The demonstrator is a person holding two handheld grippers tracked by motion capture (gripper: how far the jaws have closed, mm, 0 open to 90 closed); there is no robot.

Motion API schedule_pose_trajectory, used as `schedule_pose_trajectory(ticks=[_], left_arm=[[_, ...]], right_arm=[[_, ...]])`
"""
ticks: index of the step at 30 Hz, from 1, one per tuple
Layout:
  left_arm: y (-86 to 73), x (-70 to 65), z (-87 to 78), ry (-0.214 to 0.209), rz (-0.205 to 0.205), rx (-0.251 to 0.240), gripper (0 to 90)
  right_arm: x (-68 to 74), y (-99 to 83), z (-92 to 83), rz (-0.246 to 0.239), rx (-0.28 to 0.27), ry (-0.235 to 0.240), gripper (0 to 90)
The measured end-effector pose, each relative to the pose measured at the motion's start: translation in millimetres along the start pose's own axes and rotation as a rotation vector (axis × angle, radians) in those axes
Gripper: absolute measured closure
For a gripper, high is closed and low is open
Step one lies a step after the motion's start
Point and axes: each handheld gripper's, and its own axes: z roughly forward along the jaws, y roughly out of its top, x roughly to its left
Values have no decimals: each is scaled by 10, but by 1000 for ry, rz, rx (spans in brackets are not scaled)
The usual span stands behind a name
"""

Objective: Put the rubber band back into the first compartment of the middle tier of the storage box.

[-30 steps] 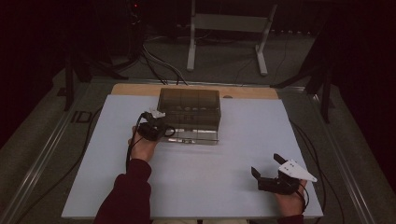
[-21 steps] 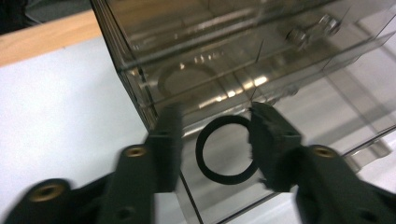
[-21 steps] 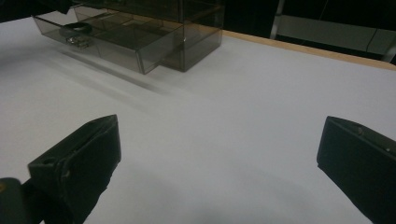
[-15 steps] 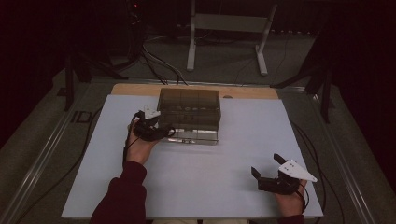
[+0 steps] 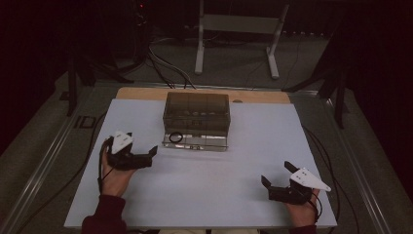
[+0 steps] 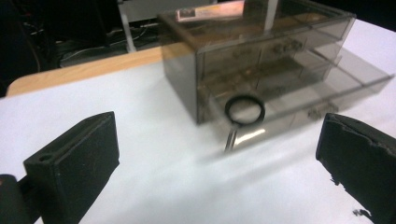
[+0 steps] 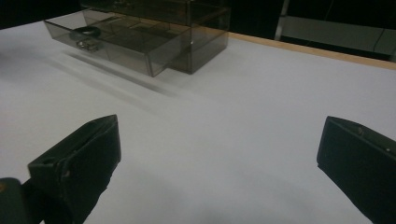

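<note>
lying in the pulled-out bottom drawer of the clear box, the black ring is free, since the left gripper has just spread its fingers, nothing between them.

Dark red sleeve; 2 black claws with white 3-cornered top plates.

White worktop, wooden strip along far edge. Smoky clear drawer box stands near the far middle, bottom drawer pulled out.
</note>
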Motion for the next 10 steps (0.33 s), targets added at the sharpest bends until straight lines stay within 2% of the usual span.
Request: schedule_pose_trajectory(ticks=[3,5,7,10], left_arm=[[-198,19,-182,22,-12,-52,2],[-305,19,-250,24,-21,-65,2],[-403,11,-284,35,-21,-75,2],[-483,29,-285,33,-45,-74,2]], right_arm=[[8,2,2,0,-1,5,1],[20,0,12,3,3,11,1],[30,-1,16,1,7,12,1],[34,-3,25,-2,13,12,1]])
